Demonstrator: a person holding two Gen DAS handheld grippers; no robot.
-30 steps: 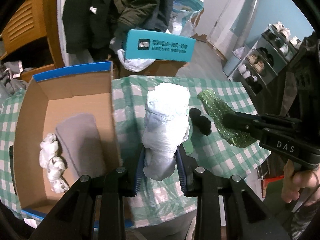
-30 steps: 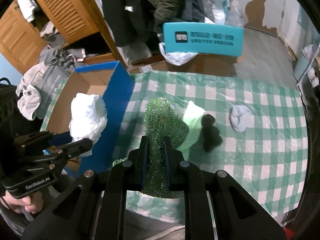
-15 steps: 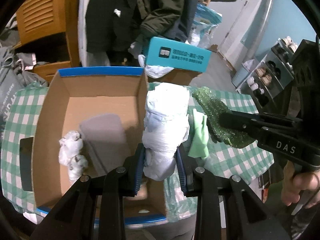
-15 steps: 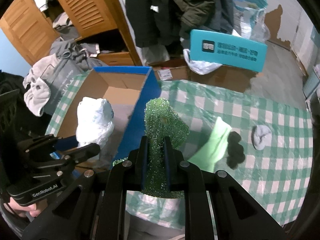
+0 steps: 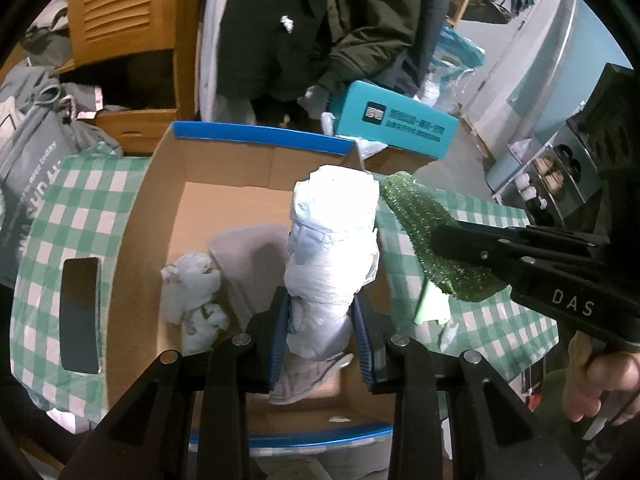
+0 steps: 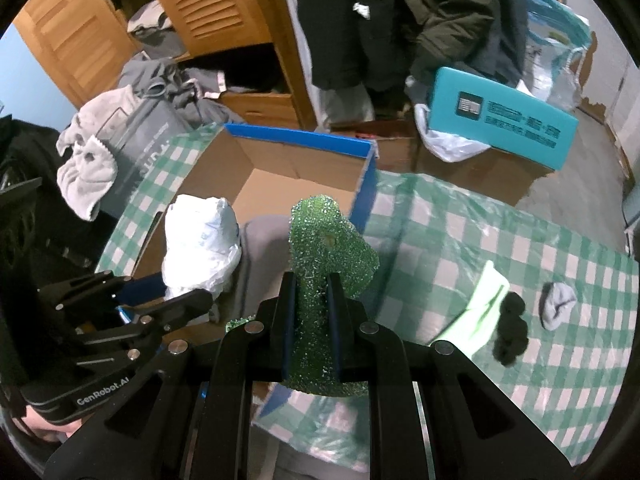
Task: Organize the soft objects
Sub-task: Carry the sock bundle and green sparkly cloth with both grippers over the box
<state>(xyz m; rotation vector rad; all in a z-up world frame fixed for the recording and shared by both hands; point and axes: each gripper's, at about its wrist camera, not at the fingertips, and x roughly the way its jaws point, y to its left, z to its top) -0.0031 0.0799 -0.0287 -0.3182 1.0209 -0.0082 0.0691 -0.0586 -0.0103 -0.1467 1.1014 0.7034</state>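
The left claw (image 5: pixel 322 330) is clamped on a white crumpled plastic bundle (image 5: pixel 334 248), held upright above the open cardboard box (image 5: pixel 256 164) on the checked table (image 6: pixel 500 248). The right claw (image 6: pixel 312 306) is pinched tight on a green glittery sponge (image 6: pixel 326 248), just beside the box's blue edge.

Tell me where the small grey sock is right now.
In the right wrist view, the grey sock lies far right on the checked tablecloth, just right of the black bundle.
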